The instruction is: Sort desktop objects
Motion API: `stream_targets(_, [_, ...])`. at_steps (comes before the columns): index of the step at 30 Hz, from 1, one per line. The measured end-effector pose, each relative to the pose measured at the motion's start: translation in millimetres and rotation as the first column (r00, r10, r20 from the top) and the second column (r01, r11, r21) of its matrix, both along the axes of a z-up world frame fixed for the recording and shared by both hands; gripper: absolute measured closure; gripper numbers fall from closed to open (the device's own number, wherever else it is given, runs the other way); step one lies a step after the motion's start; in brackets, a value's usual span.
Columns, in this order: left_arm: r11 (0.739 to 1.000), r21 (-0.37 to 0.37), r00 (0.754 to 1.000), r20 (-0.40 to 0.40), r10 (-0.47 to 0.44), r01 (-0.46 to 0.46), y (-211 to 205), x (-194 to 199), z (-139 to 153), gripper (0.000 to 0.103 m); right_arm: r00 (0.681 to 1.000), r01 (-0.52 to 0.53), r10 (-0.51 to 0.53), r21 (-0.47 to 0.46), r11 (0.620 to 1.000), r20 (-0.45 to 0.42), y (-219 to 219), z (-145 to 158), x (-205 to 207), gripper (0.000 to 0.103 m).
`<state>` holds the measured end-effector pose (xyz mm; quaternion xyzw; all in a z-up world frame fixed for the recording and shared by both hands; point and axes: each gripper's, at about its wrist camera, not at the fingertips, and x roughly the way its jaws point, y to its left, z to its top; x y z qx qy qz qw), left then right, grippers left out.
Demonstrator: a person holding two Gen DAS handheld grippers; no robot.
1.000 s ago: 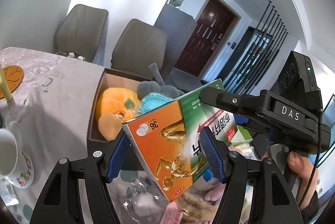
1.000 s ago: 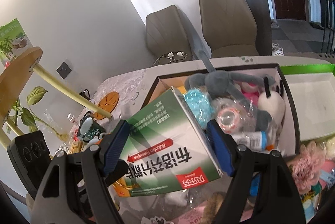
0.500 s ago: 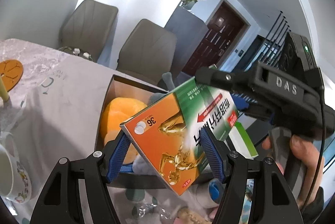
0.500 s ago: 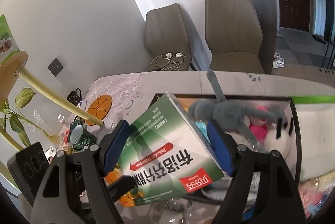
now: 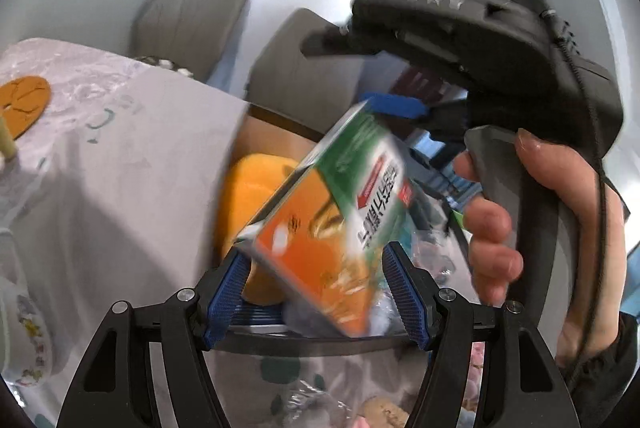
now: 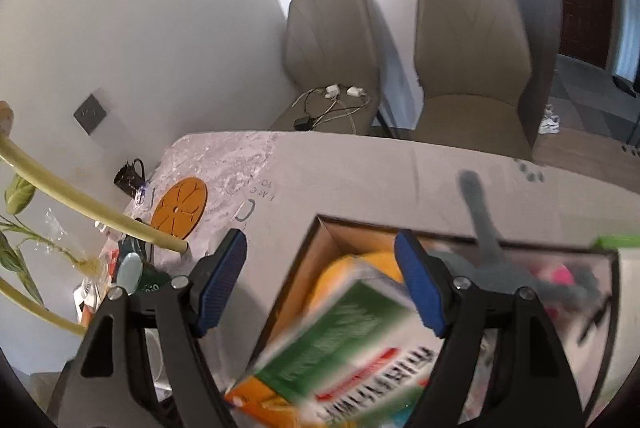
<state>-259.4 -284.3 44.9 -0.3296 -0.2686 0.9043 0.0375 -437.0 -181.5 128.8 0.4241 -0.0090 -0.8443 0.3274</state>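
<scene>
Blue-padded left gripper (image 5: 316,288) is clamped on the orange-and-green medicine box (image 5: 332,232), held tilted above the near edge of the brown cardboard box (image 6: 320,228). Right gripper (image 6: 320,280) is seen spread; its jaws have just been closing slightly, no pad pressing the box. Beyond, an orange plush (image 5: 248,195) is noted inside.
</scene>
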Motion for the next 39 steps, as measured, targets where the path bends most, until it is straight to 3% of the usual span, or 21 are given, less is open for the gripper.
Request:
stream_targets(5, [0.996, -0.012, 0.996, -0.032, 0.085, -0.086, -19, 17, 9, 0.034, 0.999, 0.047, -0.048, -0.077, 0.996, -0.017, 29, 12, 5, 0.029])
stream_targets(9, [0.996, -0.030, 0.995, -0.046, 0.086, -0.088, -20, 19, 12, 0.034, 0.997, 0.077, -0.075, -0.158, 0.984, 0.022, 64, 20, 17, 0.029])
stream_targets(12, [0.996, -0.054, 0.997, -0.040, 0.067, -0.070, -16, 14, 8, 0.034, 0.996, 0.081, -0.072, -0.165, 0.983, 0.060, 82, 16, 33, 0.039])
stream_targets(15, [0.995, -0.083, 0.998, -0.032, 0.055, -0.057, -12, 12, 7, 0.046, 0.993, 0.083, -0.066, -0.185, 0.979, 0.095, 97, 8, 49, 0.054])
stream_targets(17, [0.995, -0.086, 0.999, -0.028, 0.042, -0.045, -12, 9, 4, 0.047, 0.991, 0.093, -0.074, -0.172, 0.981, 0.116, 100, -1, 55, 0.059])
stream_targets(28, [0.996, -0.087, 1.000, -0.007, 0.020, -0.021, -9, 5, -4, 0.047, 0.975, 0.118, -0.091, -0.124, 0.985, 0.203, 79, -47, 41, 0.061])
stream_targets(34, [0.995, -0.099, 1.000, -0.003, 0.009, -0.009, -7, 5, -4, 0.047, 0.984, 0.105, -0.089, -0.101, 0.989, 0.155, 62, -45, 27, 0.070])
stream_targets(39, [0.995, -0.095, 1.000, -0.005, -0.008, 0.007, -8, 6, -2, 0.047, 0.989, 0.097, -0.091, -0.046, 0.994, 0.115, 41, -46, 8, 0.070])
